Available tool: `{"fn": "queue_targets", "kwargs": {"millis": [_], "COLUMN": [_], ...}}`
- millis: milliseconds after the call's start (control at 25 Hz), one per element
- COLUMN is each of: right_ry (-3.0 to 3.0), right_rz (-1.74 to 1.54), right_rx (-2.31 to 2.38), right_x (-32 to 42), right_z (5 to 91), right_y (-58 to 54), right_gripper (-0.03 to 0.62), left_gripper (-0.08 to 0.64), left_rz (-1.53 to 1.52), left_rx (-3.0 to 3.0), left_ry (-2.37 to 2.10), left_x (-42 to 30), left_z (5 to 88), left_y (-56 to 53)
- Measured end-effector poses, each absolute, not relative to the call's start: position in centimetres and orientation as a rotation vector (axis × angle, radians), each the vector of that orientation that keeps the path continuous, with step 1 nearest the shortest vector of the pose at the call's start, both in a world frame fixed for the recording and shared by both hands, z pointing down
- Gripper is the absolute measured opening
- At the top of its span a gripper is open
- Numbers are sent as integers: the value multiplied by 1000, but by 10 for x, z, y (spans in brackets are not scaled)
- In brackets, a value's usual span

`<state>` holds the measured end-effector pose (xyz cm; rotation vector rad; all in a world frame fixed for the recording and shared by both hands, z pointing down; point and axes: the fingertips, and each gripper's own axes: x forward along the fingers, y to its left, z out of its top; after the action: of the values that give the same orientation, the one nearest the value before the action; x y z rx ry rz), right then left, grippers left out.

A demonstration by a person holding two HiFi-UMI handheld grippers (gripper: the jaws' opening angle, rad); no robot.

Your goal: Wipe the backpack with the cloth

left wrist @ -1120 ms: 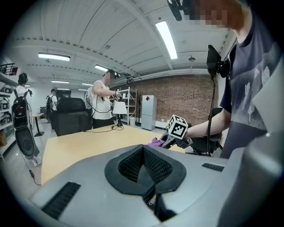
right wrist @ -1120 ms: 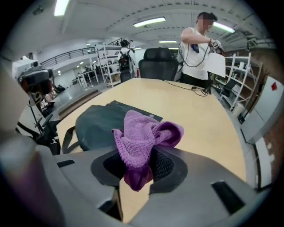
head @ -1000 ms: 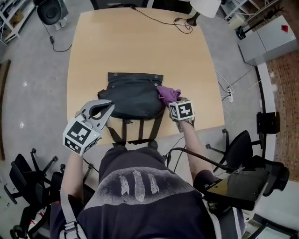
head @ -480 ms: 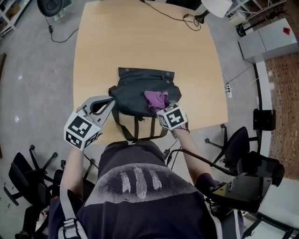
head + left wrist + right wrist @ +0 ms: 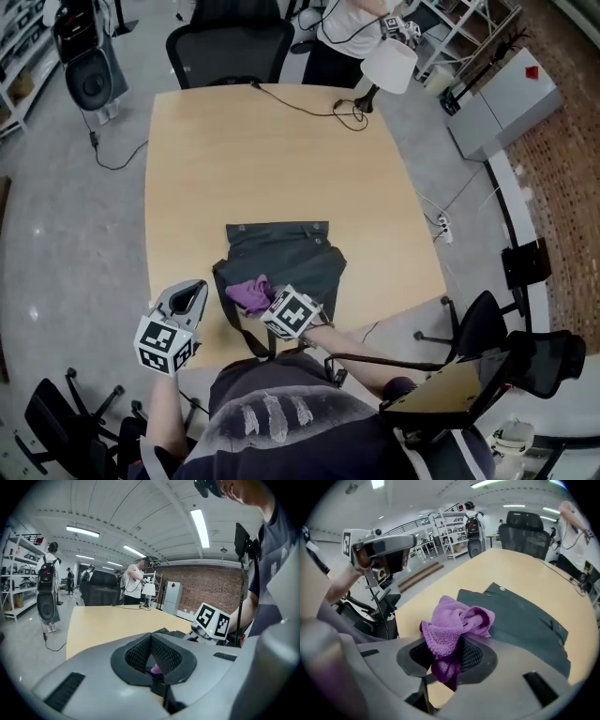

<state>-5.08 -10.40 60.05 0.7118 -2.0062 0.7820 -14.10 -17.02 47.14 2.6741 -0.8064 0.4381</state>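
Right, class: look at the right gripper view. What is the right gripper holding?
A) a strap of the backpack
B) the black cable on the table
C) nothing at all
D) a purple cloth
D: the right gripper has its jaws shut on the purple cloth, which bunches up out of them just above the near edge of the dark backpack.

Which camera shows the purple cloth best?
Right gripper view: the cloth looms large, pinched in the right gripper. Head view shows a small lump at the backpack edge; left gripper view, only a speck.
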Motion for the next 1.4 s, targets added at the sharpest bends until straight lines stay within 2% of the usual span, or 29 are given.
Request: {"fn": "queue_targets", "kwargs": {"millis": [200,400,520,760,920,1040,1400], "right_ry": [-2228,-2378,-2340,-2079,-2037,-1916,-2045], "right_rz": [1011,1091,981,681,673,632,673], "right_rx": [504,509,603,671,639,685,740], "right_x": [-109,-122,-123,-102,-93,-51,-20], "right_z": [571,527,530,602,613,618,602], "right_y": [-105,-150,-186,-196,-186,-185,-209], "right_gripper": [115,115,115,115,115,115,115], "left_gripper": [8,8,8,8,8,8,8], "left_rz": [449,445,461,508,542,550,515], "left_rx": [2644,2592,2552,2549,2541,2574,2585], "left_ry": [-902,-1000,-1042,-1019,-995,-984,-922], "left_x": [-157,-177,-189,-183,-171,-161,-124], "left_z": [467,466,472,486,488,480,486], "left_y": [-184,-192,-187,-177,-166,-168,-186]}}
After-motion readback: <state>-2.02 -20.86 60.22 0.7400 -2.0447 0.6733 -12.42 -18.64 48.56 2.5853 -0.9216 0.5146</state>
